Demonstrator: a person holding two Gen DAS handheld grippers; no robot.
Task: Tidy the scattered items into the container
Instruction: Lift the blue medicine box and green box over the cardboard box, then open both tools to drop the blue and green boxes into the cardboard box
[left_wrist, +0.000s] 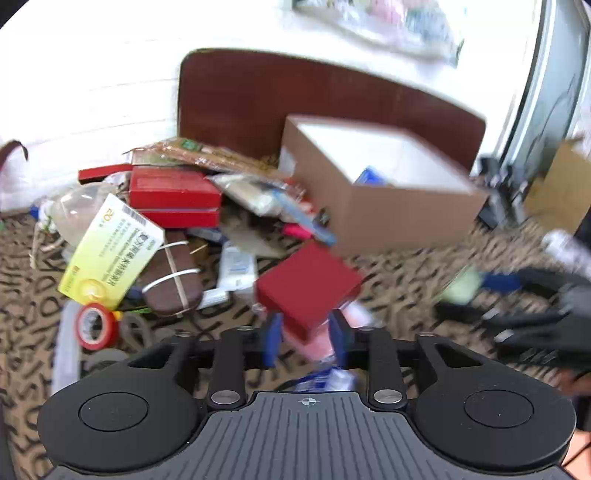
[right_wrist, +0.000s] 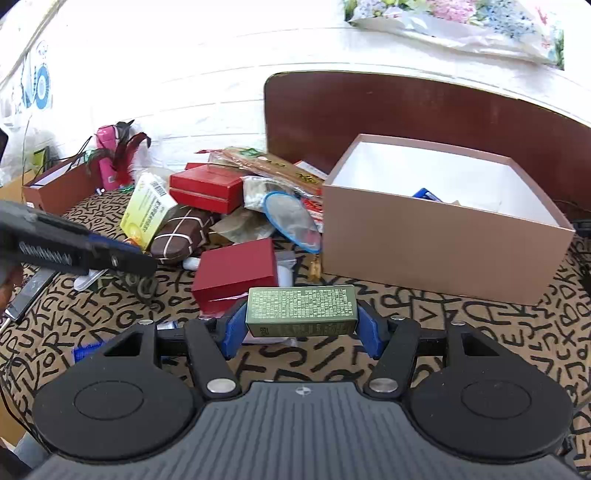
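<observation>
My left gripper (left_wrist: 306, 325) is shut on the near corner of a dark red box (left_wrist: 308, 284), whose lower edge sits between the blue pads; the view is blurred. In the right wrist view that box (right_wrist: 236, 273) lies left of centre, and the left gripper (right_wrist: 147, 264) is a dark blur pointing at it from the left. My right gripper (right_wrist: 301, 325) is shut on a green-gold printed carton (right_wrist: 301, 312), held endwise above the cloth. The container, a tan cardboard box (right_wrist: 443, 251) with a white inside, stands open at the right (left_wrist: 388, 214), with a blue item (right_wrist: 426, 194) in it.
A heap lies left of the container: red boxes (right_wrist: 207, 188), a yellow medicine carton (right_wrist: 147, 210), a brown banded case (right_wrist: 181, 236), plastic packets and a red tape roll (left_wrist: 96, 326). A brown panel (right_wrist: 406, 110) stands behind. A small open box (right_wrist: 62, 188) sits far left on the letter-patterned cloth (right_wrist: 480, 332).
</observation>
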